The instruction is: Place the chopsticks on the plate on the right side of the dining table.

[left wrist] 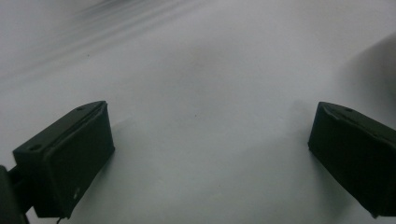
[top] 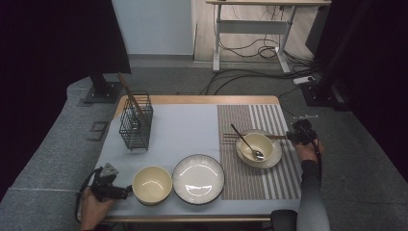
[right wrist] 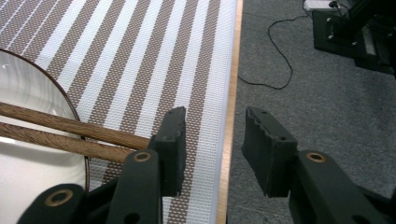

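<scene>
Chopsticks [right wrist: 70,135] lie across the plate [right wrist: 28,74], beside the open right claw [right wrist: 212,140].

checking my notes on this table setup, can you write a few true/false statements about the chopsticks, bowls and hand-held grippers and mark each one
1. The wooden chopsticks lie across the plate on the striped placemat. True.
2. The right hand-held gripper is clamped on the chopsticks. False: its jaws stand apart with nothing between them; the chopstick ends lie beside one jaw.
3. A spoon rests in the bowl on that plate. True.
4. The left hand-held gripper holds the empty yellow bowl. False: its jaws are open over bare grey cloth, beside that bowl.
5. The wire basket lies tipped on its side. False: it stands upright with a wooden utensil in it.
</scene>
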